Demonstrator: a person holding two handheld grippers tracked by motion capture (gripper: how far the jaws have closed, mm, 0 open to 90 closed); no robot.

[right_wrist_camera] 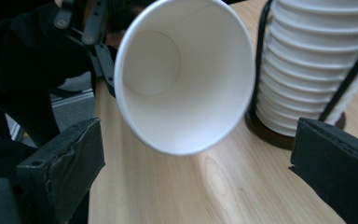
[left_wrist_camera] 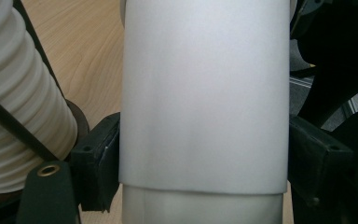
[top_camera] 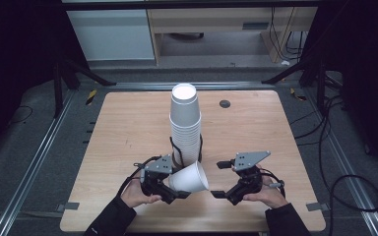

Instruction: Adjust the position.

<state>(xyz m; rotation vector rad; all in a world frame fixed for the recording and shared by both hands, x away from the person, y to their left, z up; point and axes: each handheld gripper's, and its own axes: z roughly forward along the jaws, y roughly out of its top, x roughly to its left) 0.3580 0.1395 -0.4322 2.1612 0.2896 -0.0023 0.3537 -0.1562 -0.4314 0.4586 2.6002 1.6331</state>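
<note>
One loose white paper cup (top_camera: pixel 191 178), one tall stack of white paper cups (top_camera: pixel 185 125) in one black wire holder (top_camera: pixel 176 150), two handheld grippers, one wooden table (top_camera: pixel 128 128).

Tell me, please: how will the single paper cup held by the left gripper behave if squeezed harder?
The paper cup looks thin-walled, so it would probably dent. Held sideways in the left gripper, it seems light. If dropped, its tapered round wall would likely roll in a curve.
</note>
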